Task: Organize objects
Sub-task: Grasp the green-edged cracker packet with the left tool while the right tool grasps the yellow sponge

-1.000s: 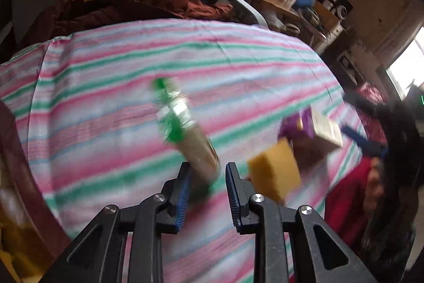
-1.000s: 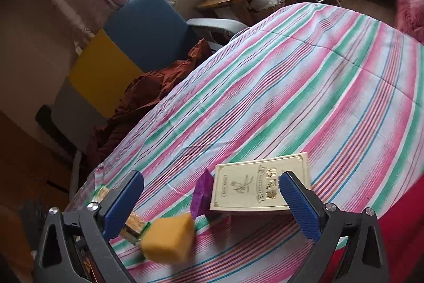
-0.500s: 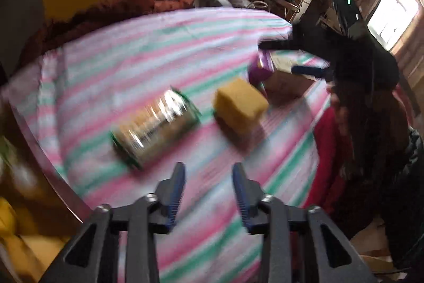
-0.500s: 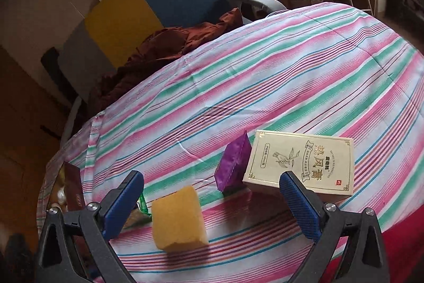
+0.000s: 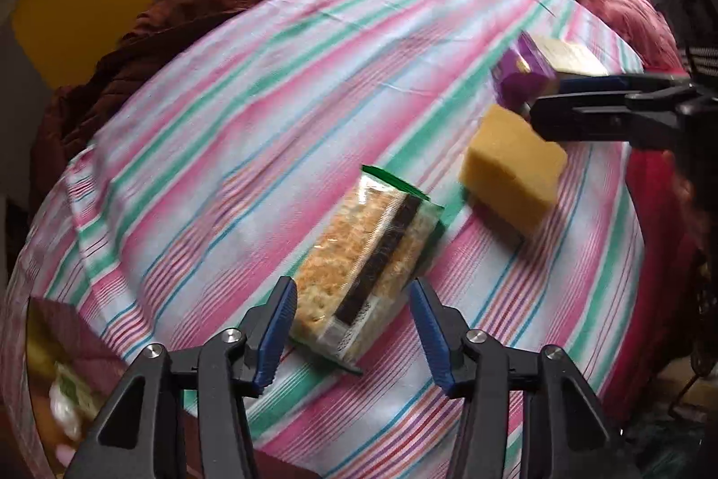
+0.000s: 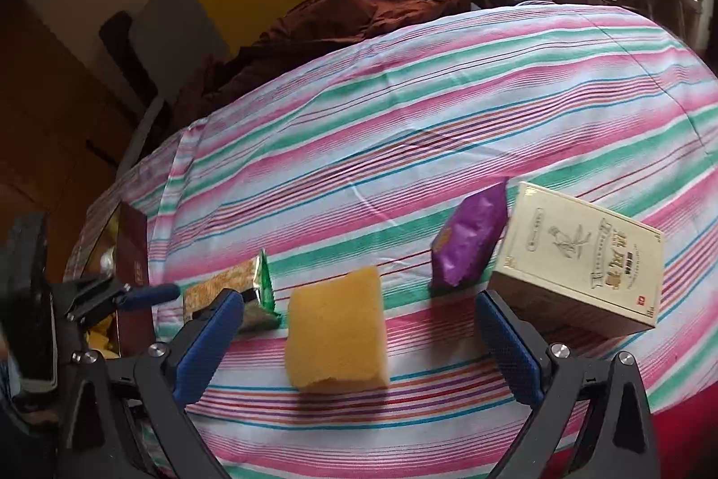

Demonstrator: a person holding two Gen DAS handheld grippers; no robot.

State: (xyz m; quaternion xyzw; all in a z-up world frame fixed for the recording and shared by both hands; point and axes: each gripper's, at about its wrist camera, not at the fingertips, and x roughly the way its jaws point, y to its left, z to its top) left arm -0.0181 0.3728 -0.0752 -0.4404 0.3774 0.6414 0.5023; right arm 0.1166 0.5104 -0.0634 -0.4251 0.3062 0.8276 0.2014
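The left tongs (image 5: 352,337) are held wide open astride the cracker packet (image 5: 365,265), gripping nothing; the right tongs (image 6: 359,335), equally spread, are empty; crackers could be crushed if clamped hard.

Black gripper (image 5: 352,337) frames (silver screws), ribbed blue fingers (image 6: 208,337)

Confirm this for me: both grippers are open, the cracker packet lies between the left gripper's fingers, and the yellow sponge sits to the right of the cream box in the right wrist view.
One detail is wrong. In the right wrist view the yellow sponge sits to the left of the cream box, with the purple packet between them. The rest holds: the left gripper is open around the cracker packet, and the right gripper is open too.
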